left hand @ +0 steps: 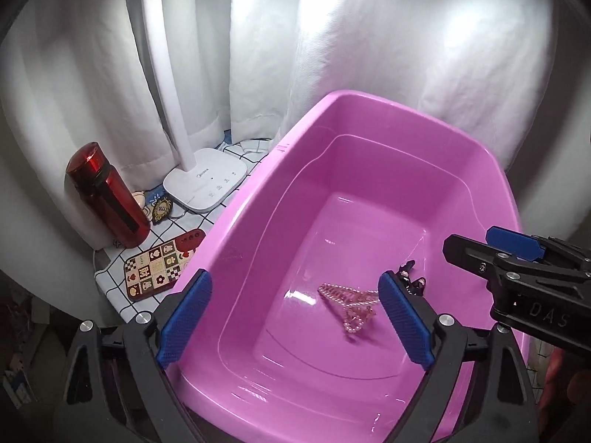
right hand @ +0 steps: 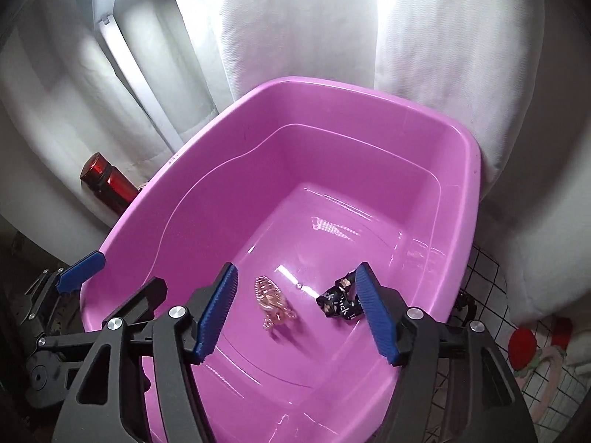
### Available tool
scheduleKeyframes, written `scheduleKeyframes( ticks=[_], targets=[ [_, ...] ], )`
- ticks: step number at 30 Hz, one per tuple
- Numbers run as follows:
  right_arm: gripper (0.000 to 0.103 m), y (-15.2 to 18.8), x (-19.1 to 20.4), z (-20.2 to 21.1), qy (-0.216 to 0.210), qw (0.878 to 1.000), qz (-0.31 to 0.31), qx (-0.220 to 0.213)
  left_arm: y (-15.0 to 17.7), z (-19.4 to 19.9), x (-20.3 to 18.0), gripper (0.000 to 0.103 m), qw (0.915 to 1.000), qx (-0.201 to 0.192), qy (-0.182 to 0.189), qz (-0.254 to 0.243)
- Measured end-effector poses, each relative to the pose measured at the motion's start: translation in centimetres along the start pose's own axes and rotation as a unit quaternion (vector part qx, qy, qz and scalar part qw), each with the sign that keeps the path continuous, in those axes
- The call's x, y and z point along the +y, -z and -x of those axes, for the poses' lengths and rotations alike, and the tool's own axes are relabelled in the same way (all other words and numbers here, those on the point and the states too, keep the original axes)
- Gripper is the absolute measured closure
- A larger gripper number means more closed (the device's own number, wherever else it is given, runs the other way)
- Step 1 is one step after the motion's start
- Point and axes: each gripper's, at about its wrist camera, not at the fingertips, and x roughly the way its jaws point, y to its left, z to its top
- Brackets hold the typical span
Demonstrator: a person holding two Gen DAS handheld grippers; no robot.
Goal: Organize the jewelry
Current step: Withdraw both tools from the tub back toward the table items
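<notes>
A pink plastic tub (left hand: 369, 118) (right hand: 332, 88) fills both views. On its floor lies a rose-gold hair claw clip (left hand: 349, 304) (right hand: 273, 301). Beside it lies a black scrunchie with white lettering (left hand: 412, 277) (right hand: 338, 299). My left gripper (left hand: 295, 317) is open and empty, held above the tub's near rim. My right gripper (right hand: 295, 313) is open and empty above the tub, with the clip and the scrunchie showing between its fingers. It also shows at the right of the left wrist view (left hand: 517, 262).
A red bottle (left hand: 107, 195) (right hand: 107, 184), a white desk lamp (left hand: 207, 181) and a patterned phone case (left hand: 162, 265) sit left of the tub on a grid-patterned cloth (left hand: 110, 284). White curtains (left hand: 369, 37) hang behind. A strawberry-patterned item (right hand: 535, 347) lies at the right.
</notes>
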Motion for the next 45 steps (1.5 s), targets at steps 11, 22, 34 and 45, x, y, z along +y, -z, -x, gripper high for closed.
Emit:
scheduleKeyframes(
  ticks=[11, 22, 34, 45],
  targets=[
    [0.039, 0.6, -1.2, 1.2, 0.006, 1.0, -0.015, -0.012, 0.8, 0.5, 0.5, 0.013, 0.9998, 0.007, -0.015, 0.01],
    [0.039, 3.5, -1.5, 3.7, 0.003, 0.999, -0.021, -0.033, 2.5, 3.5, -0.1, 0.013, 0.9997, -0.006, -0.021, 0.007],
    [0.039, 8.2, -5.5, 7.1, 0.017, 0.996, -0.064, -0.054, 4.3, 6.2, -3.4, 0.013, 0.9998, -0.011, -0.005, -0.017],
    [0.039, 12.3, -8.9, 11.2, 0.052, 0.991, -0.09, -0.082, 5.6, 8.7, -7.3, 0.013, 0.9986, -0.016, 0.02, -0.046]
  ],
)
